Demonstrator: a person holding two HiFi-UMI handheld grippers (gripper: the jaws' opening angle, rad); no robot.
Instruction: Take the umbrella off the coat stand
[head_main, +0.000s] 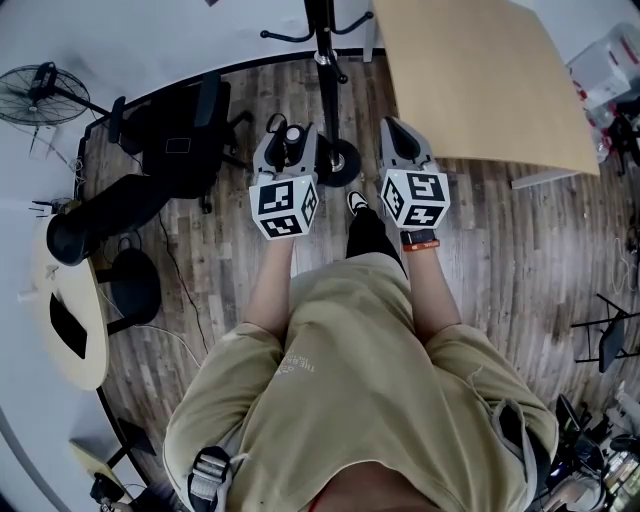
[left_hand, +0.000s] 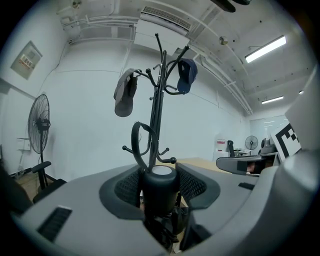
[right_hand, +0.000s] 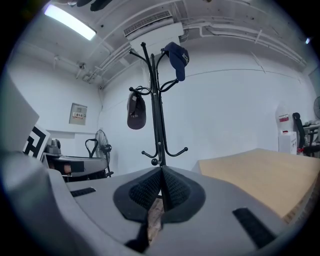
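Left fingers (left_hand: 125, 187) clamp the umbrella (left_hand: 160, 192) between them; right fingers (right_hand: 145, 192) pressed together, empty.

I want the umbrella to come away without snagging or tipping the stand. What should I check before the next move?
1. Left tool closed on the umbrella: ok, both pads sit against its black handle.
2. Strap loop free of the lower hooks of the coat stand: cannot tell, since they overlap in the left gripper view.
3. Right tool out of the way: ok, it is shut, empty and short of the stand.
4. Grey cap and blue cap clear of the umbrella: ok, both hang on upper hooks, well above it.
5. Stand upright: ok.
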